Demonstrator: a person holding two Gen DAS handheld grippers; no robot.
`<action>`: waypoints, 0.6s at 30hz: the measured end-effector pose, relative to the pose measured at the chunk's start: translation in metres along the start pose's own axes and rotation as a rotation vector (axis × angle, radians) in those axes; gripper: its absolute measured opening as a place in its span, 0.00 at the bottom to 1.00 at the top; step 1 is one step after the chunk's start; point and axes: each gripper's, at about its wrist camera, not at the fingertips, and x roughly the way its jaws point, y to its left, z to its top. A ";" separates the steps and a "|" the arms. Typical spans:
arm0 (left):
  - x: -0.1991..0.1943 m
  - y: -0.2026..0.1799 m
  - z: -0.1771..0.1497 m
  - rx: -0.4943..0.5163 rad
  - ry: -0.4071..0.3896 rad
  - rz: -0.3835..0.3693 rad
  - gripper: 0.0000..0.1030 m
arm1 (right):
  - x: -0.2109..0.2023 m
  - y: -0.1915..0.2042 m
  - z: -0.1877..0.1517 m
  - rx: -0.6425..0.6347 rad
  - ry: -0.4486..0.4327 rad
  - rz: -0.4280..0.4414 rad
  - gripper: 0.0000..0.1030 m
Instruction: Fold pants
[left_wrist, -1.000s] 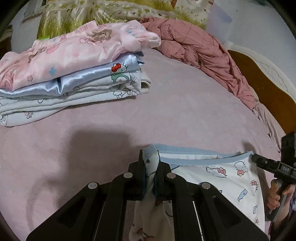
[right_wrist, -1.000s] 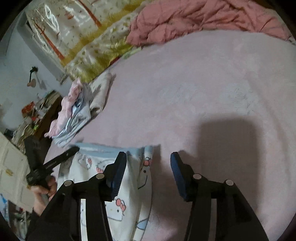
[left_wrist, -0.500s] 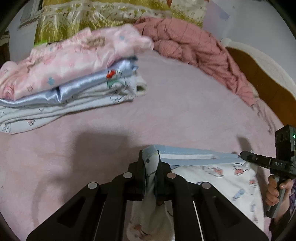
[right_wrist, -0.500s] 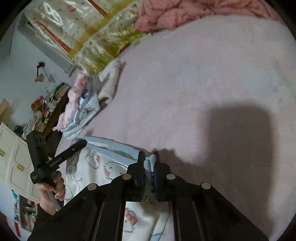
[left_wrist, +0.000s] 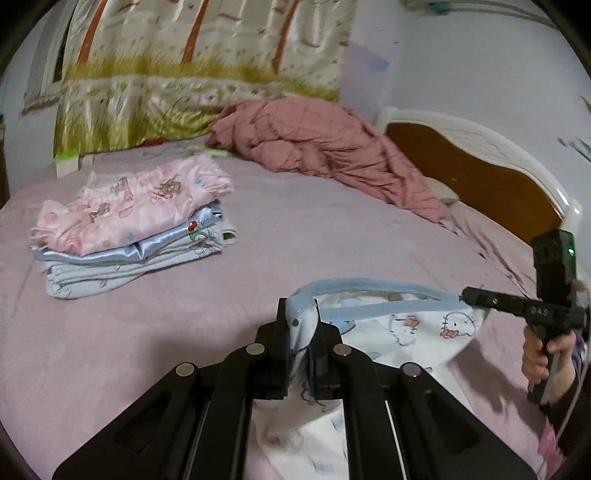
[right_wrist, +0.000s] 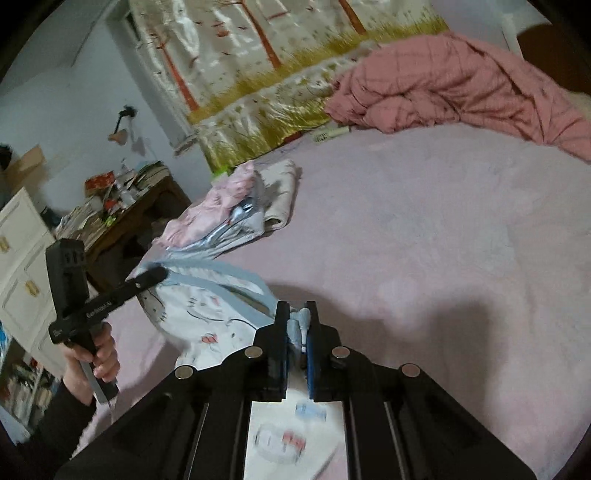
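L tool (left_wrist: 301, 345) stays clamped on pants (left_wrist: 406, 332) waistband (left_wrist: 373, 286). R tool (right_wrist: 297, 332), open a sec ago, now pinches other end. Pants lifted off bed (left_wrist: 332, 240), stretched btwn both, ready to fold.

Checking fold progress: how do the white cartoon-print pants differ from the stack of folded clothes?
The white cartoon-print pants hang unfolded, lifted off the bed by their blue waistband; the stack of folded clothes lies flat on the bed. The pants are clamped in both hand-held grippers; nothing touches the stack. Both carry cartoon prints.
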 end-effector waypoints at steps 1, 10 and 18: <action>-0.010 -0.003 -0.005 0.002 -0.001 -0.010 0.06 | -0.009 0.003 -0.007 -0.008 0.000 -0.001 0.07; -0.090 -0.038 -0.063 0.010 -0.031 -0.061 0.06 | -0.080 0.042 -0.070 -0.042 -0.006 0.012 0.07; -0.136 -0.054 -0.109 0.005 -0.047 -0.085 0.06 | -0.120 0.061 -0.133 -0.013 -0.012 0.015 0.07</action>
